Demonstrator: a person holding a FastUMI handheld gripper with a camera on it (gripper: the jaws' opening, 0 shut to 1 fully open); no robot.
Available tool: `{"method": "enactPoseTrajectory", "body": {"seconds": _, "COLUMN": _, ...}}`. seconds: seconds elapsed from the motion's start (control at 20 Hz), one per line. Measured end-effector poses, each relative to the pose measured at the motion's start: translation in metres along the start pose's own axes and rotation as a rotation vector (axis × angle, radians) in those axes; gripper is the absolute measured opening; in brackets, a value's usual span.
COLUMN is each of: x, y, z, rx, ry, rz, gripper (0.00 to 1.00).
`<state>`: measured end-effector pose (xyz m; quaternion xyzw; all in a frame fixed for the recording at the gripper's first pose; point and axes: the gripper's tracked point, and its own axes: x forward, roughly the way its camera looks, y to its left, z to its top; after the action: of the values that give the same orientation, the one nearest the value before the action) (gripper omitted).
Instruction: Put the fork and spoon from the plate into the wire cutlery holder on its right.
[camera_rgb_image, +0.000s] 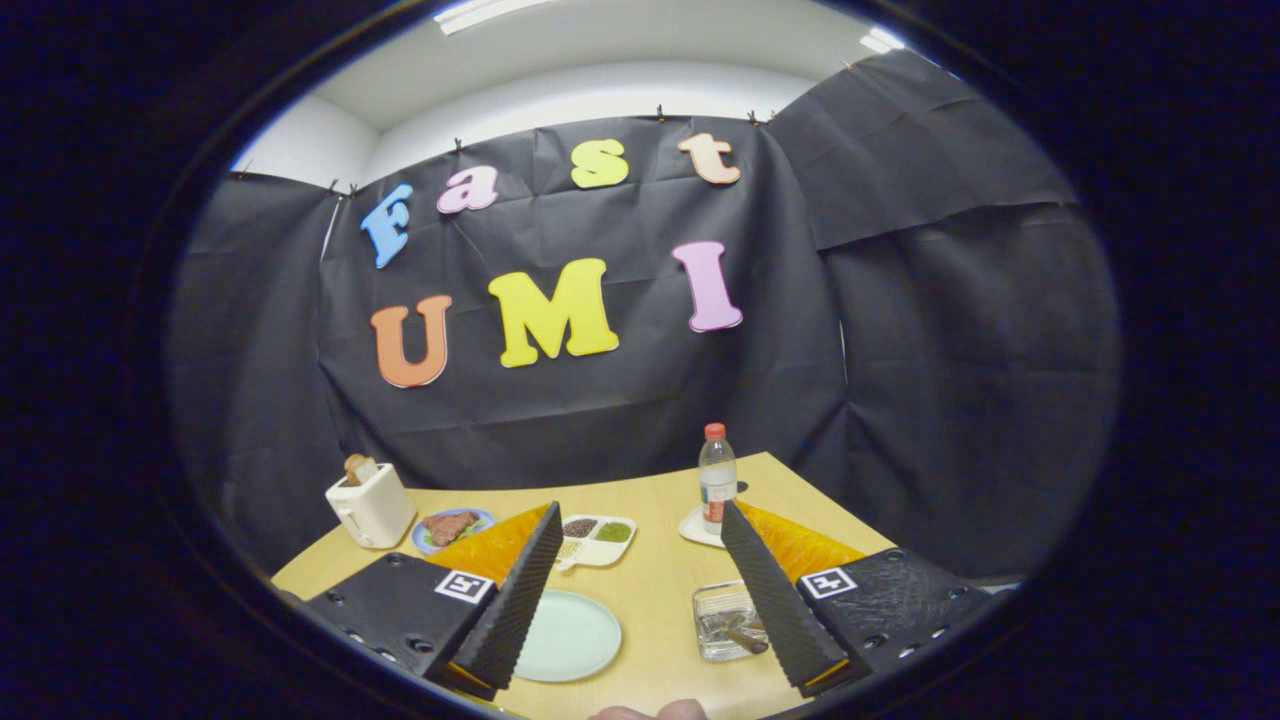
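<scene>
Spread wide and empty, the fingers (640, 590) hung above the tabletop (655, 590); cutlery (740, 632) lay slantwise in the holder (727, 620) beside the bare plate (568, 636).

We see a wooden table (655, 580). On it, a pale green plate (570, 637) lies at seven o'clock, a clear holder (722, 620) at five, a bottle (717, 478) at one, a divided tray (597, 538) at twelve, a white toaster (371, 505) at ten.

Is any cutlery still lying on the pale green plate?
No: the plate is bare, between the open gripper fingers.
</scene>
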<state>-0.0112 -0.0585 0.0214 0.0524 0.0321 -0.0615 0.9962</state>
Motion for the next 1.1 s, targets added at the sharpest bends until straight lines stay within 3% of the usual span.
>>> {"method": "enactPoseTrajectory", "body": {"seconds": 1.1, "x": -0.003, "y": 0.026, "z": 0.008, "rx": -0.02, "ry": -0.024, "rz": 0.034, "gripper": 0.95}}
